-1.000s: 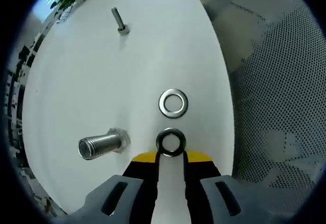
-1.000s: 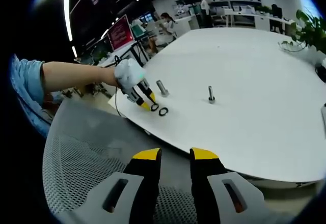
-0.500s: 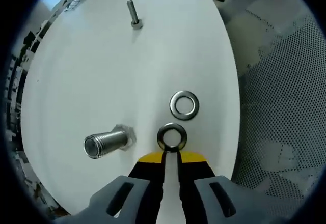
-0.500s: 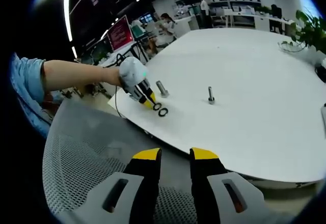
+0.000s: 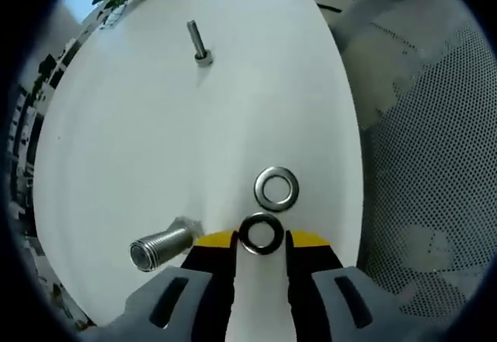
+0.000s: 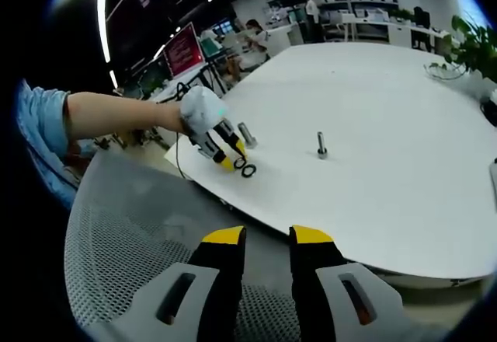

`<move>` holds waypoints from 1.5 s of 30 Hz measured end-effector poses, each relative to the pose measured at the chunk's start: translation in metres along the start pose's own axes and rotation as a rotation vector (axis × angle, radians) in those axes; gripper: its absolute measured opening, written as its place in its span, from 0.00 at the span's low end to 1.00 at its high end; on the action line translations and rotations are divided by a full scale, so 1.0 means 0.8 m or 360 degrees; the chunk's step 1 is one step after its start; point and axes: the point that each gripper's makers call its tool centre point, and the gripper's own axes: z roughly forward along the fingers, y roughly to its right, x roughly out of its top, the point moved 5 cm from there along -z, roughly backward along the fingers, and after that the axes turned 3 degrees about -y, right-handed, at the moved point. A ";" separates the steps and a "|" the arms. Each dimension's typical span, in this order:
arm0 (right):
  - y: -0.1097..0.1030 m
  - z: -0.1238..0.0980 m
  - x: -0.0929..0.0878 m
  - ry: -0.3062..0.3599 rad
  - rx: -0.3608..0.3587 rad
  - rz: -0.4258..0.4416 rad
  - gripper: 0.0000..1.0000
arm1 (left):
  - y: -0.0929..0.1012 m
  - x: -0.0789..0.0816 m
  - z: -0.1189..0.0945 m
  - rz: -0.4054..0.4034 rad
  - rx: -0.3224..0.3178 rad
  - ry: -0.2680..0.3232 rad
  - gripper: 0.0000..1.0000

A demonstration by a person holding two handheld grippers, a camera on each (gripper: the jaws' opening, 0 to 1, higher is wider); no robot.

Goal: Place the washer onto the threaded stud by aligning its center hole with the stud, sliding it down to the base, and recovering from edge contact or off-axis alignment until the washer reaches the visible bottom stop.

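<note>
Washer (image 5: 261, 234): a dark, shiny metal ring with a wide round centre hole, lying flat on the white table (image 5: 140, 124) between the yellow tips of the left gripper (image 5: 261, 241), whose jaws stand spread on either side of it; whether the pads touch its rim cannot be told. Just beyond it lies a second washer (image 5: 277, 188), brighter and silvery, also flat, the two close but apart. To the left of the near ring the thick threaded stud (image 5: 158, 247) points toward the camera from its hex base. A slimmer bolt (image 5: 198, 42) stands upright well away across the table. In the right gripper view, the right gripper (image 6: 262, 241) hangs over a mesh chair back (image 6: 132, 256), yellow-tipped jaws slightly parted with nothing between them.
</note>
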 end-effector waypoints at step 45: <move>0.001 0.000 0.002 0.0012 -0.0004 0.0006 0.24 | -0.015 0.007 -0.055 -0.0157 0.0075 0.0072 0.19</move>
